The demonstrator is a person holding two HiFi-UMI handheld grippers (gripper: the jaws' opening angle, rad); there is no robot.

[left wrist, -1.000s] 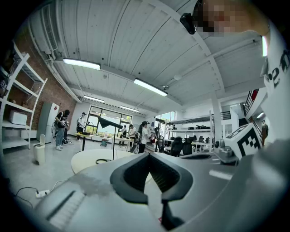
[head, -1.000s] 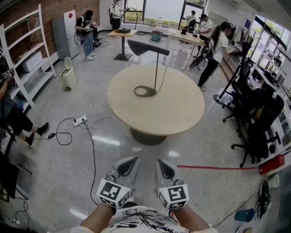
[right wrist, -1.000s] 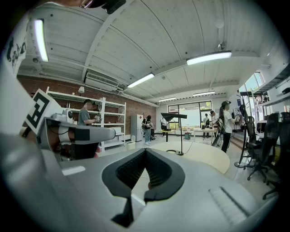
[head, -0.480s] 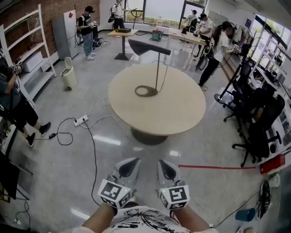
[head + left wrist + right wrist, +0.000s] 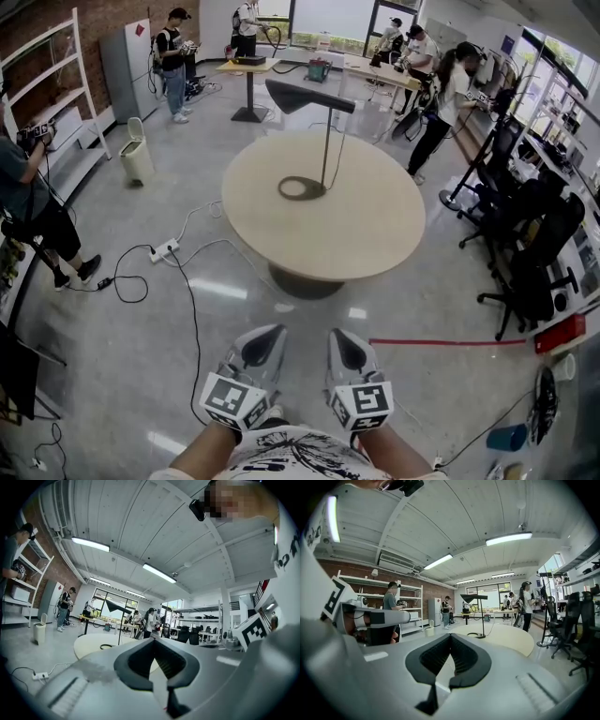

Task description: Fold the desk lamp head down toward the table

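Note:
A black desk lamp stands on the round beige table. Its ring base rests on the tabletop, its thin stem is upright, and its flat wedge head is held level at the top. The lamp also shows far off in the left gripper view and in the right gripper view. My left gripper and right gripper hang side by side over the floor, well short of the table. Both are shut with nothing between them, as their own views show.
A power strip with black cables lies on the floor left of the table. Red tape marks the floor at the right, near the office chairs. A person with a camera stands at the left by the shelves. A bin and several people are farther back.
The person at the left has stepped further into view. The grippers have stayed low and close together, and the lamp has not moved.

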